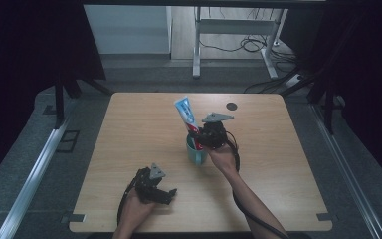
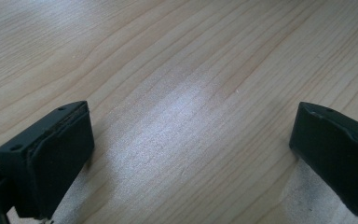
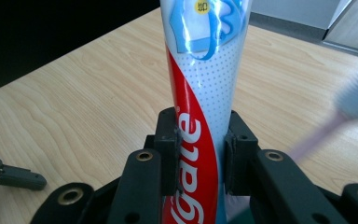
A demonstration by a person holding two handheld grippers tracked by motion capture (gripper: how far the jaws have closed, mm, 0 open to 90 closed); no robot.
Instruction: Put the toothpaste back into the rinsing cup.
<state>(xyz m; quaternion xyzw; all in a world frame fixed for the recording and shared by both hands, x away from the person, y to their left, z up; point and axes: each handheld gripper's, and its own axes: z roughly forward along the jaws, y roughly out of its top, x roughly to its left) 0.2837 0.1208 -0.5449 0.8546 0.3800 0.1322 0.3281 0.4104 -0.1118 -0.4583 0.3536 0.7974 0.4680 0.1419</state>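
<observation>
High view: wooden surface [image 1: 144, 124] with a teal cup [image 1: 195, 154] standing near its middle, a toothpaste tube [image 1: 186, 113] rising out of the cup and leaning toward the far left. Right tongs [image 1: 202, 138] just right of the cup, pinching the tube low down, right above the cup's rim; grey three-cornered plate on top, cable trailing back along the forearm toward the near edge. Left tongs [image 1: 166, 195] well apart from the cup, at the near left of the surface, lying low with the hand behind them. Small dark round mark [image 1: 232, 106] on the surface at the far right.

Right gripper view: tube [image 3: 200, 107] upright between the two black pads, white with a red band and blue print at the top, both pads pressed flat against its sides. Blurred toothbrush [image 3: 349, 105] at the right, pale handle slanting up to a light head, close beside the tube; whether touching it, cannot tell. Other tongs [image 3: 9, 175] small at the near left, resting on the wood.

Left gripper view: tongs [image 2: 191, 154] spread wide, nothing between the pads but bare wood grain [image 2: 186, 84], tips low over the surface.
</observation>
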